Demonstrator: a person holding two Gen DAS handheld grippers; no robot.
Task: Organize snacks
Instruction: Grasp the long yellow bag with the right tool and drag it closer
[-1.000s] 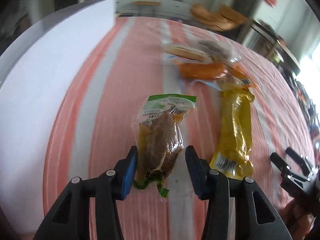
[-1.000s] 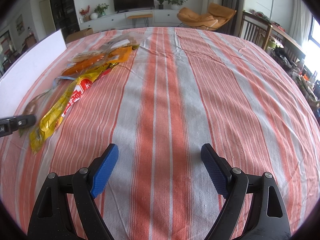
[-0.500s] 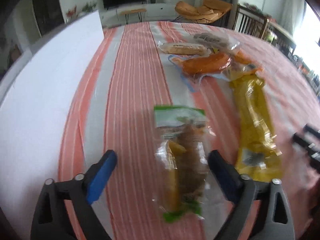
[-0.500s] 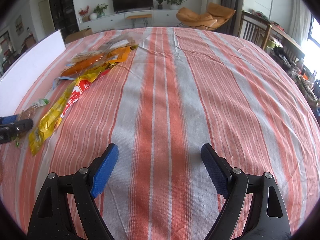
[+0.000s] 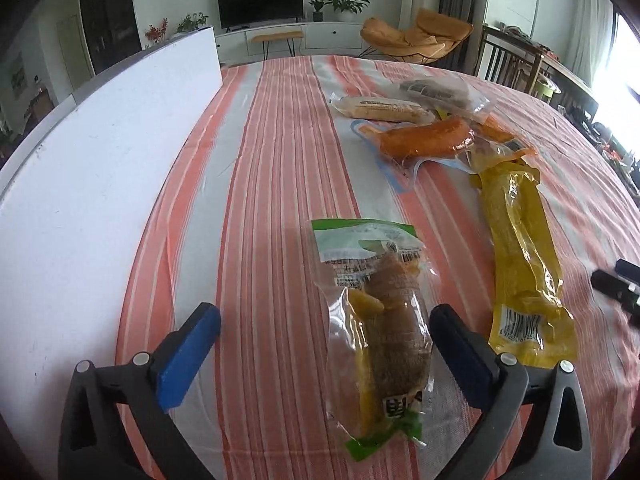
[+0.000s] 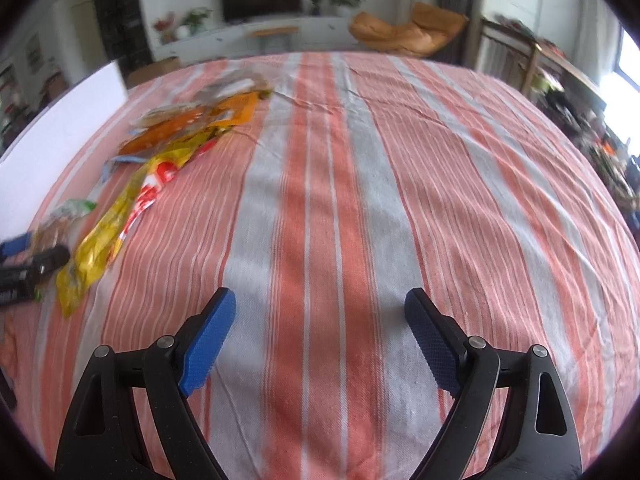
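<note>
A clear snack pack with a green top (image 5: 380,320) lies flat on the striped cloth, between the fingers of my left gripper (image 5: 324,324), which is open and not touching it. A long yellow pack (image 5: 520,256) lies to its right; it also shows in the right wrist view (image 6: 120,220). Further back lie an orange sausage pack (image 5: 428,140), a pale roll pack (image 5: 380,108) and a dark snack pack (image 5: 440,92). My right gripper (image 6: 320,320) is open and empty over bare cloth, right of the snacks.
A tall white board (image 5: 92,168) stands along the left side of the table. The tip of the right gripper (image 5: 616,284) shows at the right edge of the left wrist view. Chairs and furniture stand beyond the far table edge.
My left gripper has opened and let go of the green-top pack, which now lies flat on the cloth. The left gripper has pulled back and up. The right gripper has shifted slightly.
</note>
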